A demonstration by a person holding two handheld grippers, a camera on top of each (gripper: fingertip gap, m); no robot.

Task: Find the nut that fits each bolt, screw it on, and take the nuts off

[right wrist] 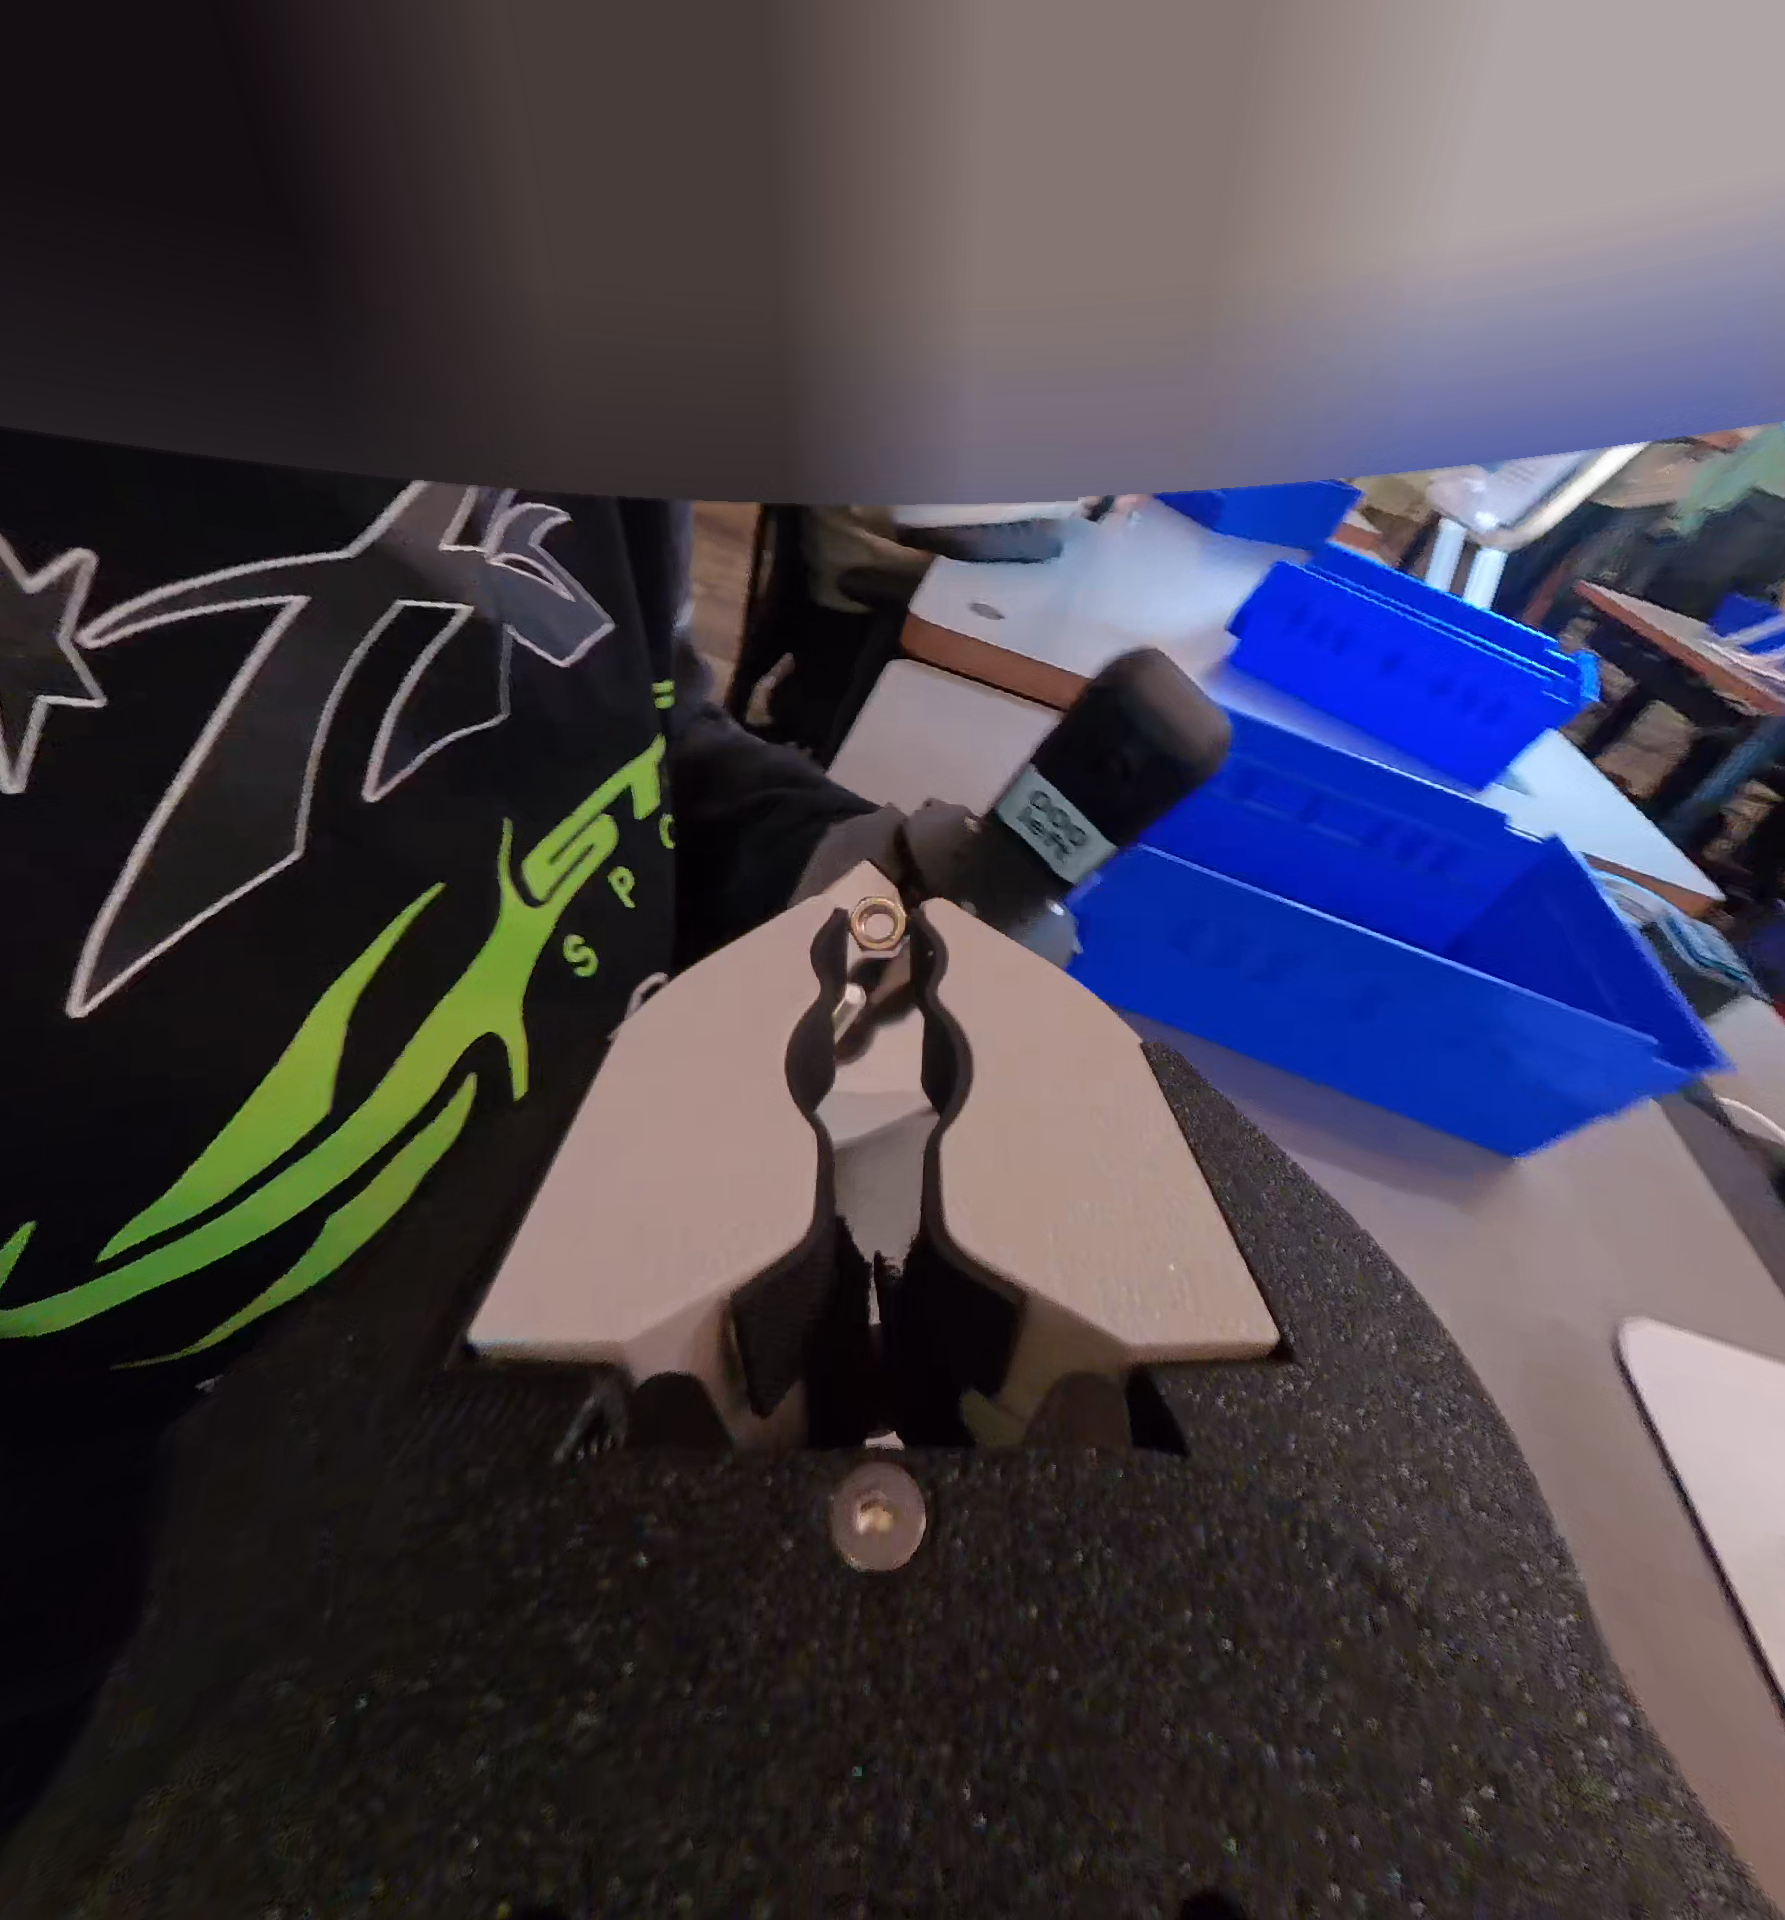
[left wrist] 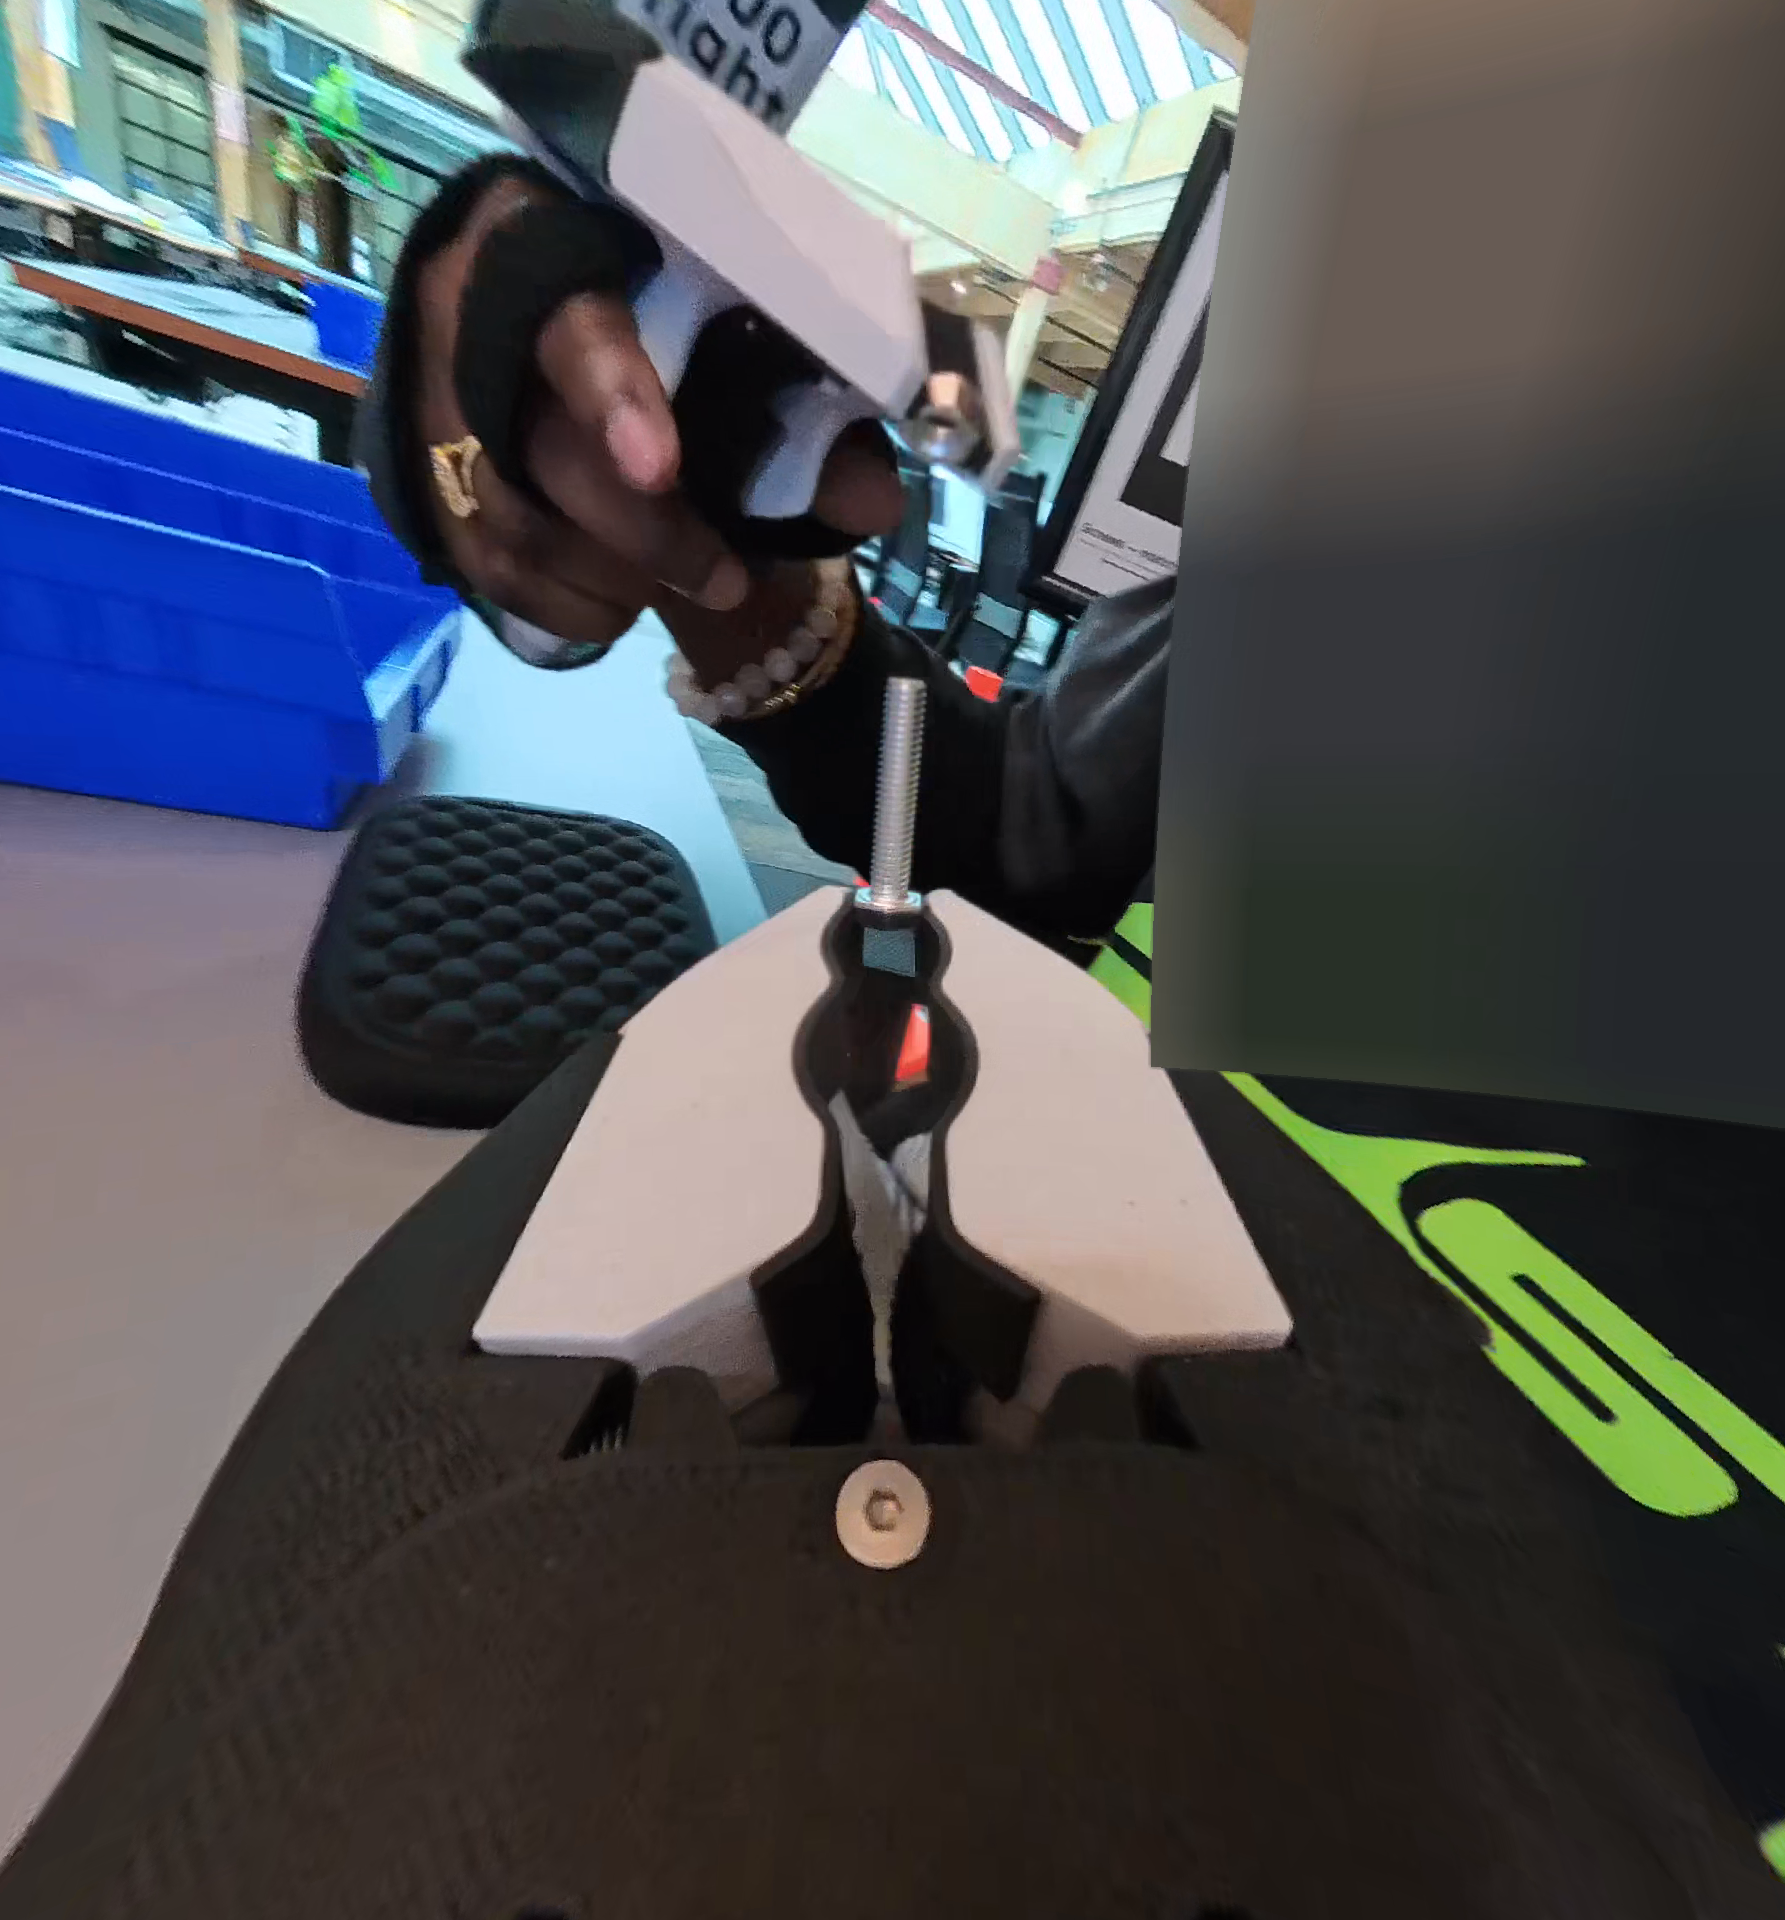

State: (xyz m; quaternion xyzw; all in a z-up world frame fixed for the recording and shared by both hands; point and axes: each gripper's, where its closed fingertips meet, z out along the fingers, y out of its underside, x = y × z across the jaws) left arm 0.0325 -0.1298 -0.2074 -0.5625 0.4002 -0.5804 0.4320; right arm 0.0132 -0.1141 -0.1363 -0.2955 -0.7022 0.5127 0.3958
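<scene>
i had a grey table (right wrist: 1490,1278) under the rig, with stacked blue plastic bins (right wrist: 1387,935) along its far edge and a black dimpled pad (left wrist: 498,956) nearer me. my left gripper (left wrist: 890,925) was clamped on the head end of a long silver threaded bolt (left wrist: 898,790), shank standing upright and bare except for one small nut (left wrist: 889,900) seated low at the fingertips. my right gripper (right wrist: 875,920) pinched a small silver hex nut (right wrist: 875,918), held above and well apart from the bolt tip. i judged this pairing barely begun: threading, then removal, remained.
</scene>
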